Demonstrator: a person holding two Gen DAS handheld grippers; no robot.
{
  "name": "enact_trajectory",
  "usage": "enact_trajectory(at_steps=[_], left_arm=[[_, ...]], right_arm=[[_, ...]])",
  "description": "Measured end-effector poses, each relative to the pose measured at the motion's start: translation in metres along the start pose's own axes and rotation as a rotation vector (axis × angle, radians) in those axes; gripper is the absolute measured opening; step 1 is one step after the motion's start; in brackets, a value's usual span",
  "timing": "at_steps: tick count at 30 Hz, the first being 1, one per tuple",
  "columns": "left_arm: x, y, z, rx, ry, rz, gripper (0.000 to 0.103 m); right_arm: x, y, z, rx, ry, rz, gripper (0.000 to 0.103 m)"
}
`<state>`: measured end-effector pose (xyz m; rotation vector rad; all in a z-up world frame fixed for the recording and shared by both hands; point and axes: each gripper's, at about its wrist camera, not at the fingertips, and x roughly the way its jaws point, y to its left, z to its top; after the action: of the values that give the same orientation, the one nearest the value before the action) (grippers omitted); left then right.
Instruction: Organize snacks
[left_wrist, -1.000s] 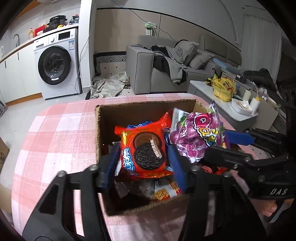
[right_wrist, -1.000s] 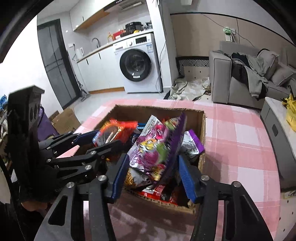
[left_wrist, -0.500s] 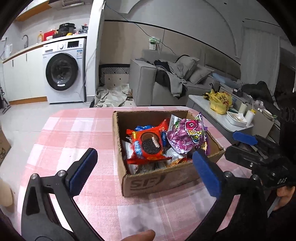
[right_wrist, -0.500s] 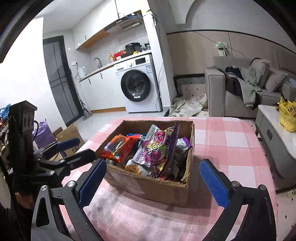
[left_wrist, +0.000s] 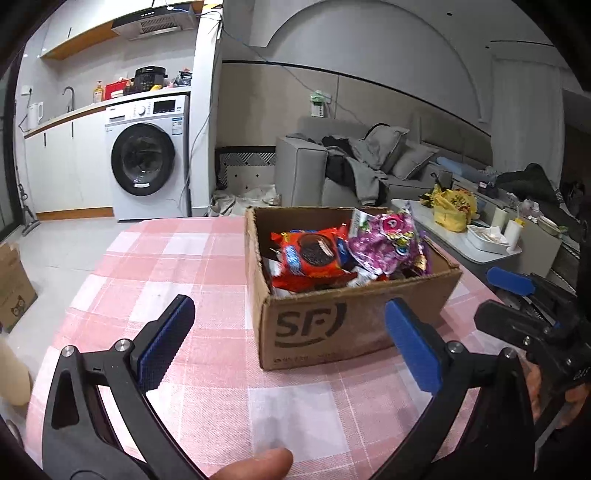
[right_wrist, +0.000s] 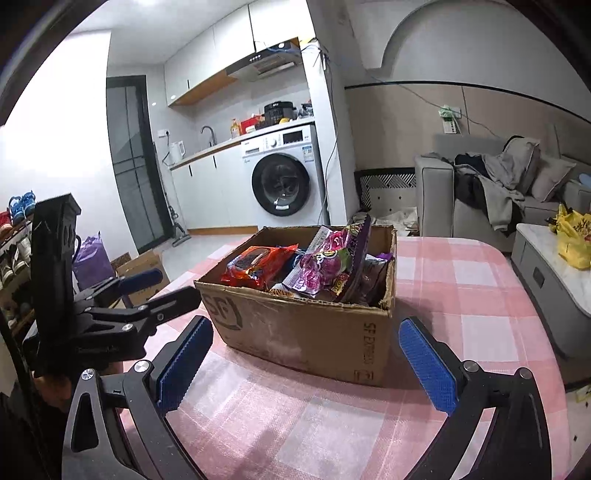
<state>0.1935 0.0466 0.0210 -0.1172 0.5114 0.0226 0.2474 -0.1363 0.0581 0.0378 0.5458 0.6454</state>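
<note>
Snacks (left_wrist: 317, 254) upright in box (left_wrist: 354, 325), probably leaning | left claw (left_wrist: 291, 347), right claw (right_wrist: 303, 362) wide, empty

An open brown cardboard box (left_wrist: 343, 325) printed with "SF" stands upright on the pink-checked desk (left_wrist: 192, 266), filled with snack packets. An orange Oreo packet (left_wrist: 314, 256) lies tilted on the pile, just beside a purple candy bag (left_wrist: 388, 243) that leans up above the rim.

Evenly lit indoors, mildly dim; blown-out white glare at left of right wrist view, perhaps a window. Strong fisheye bending, black vignetted corners; soft shadows on tabletop (right_wrist: 461, 291).
</note>
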Motion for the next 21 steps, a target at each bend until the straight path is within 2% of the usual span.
enact_trajectory(at_steps=[6,15,21], left_arm=[[-0.006,-0.004,-0.009,0.028,-0.058,-0.003,0.102],[0.003,-0.004,-0.019,0.034,-0.05,0.032,0.102],[0.004,-0.001,-0.02,0.027,-0.054,0.038,0.102]], right_arm=[[-0.003,-0.004,-0.011,0.005,-0.047,-0.012,0.103],[0.0,-0.001,-0.02,-0.018,-0.08,-0.026,0.103],[0.006,0.001,-0.025,-0.039,-0.059,-0.038,0.103]])
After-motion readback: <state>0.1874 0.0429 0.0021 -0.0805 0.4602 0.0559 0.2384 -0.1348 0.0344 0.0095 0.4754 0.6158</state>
